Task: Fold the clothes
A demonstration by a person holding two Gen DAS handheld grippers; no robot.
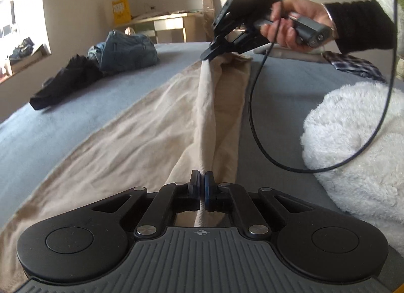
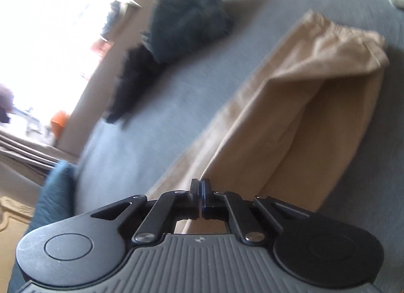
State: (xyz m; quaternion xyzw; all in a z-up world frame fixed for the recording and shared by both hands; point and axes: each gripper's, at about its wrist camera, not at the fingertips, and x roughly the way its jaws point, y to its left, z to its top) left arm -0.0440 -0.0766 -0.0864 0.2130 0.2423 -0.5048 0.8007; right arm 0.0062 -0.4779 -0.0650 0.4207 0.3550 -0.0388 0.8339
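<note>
Both claws pinched closed on beige trousers (image 1: pixel 151 129) | left claw (image 1: pixel 202 187) | right claw (image 2: pixel 200 192) | right hand (image 1: pixel 290 25) only in left view

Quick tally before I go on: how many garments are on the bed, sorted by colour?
Beige: 1, the trousers, pinched by both grippers
Blue denim: 1, the jeans, bunched up
Black: 1, the dark garment beside the jeans
Blue-and-white check: 1, the checked cloth at the far right, partly hidden
Total: 4
</note>
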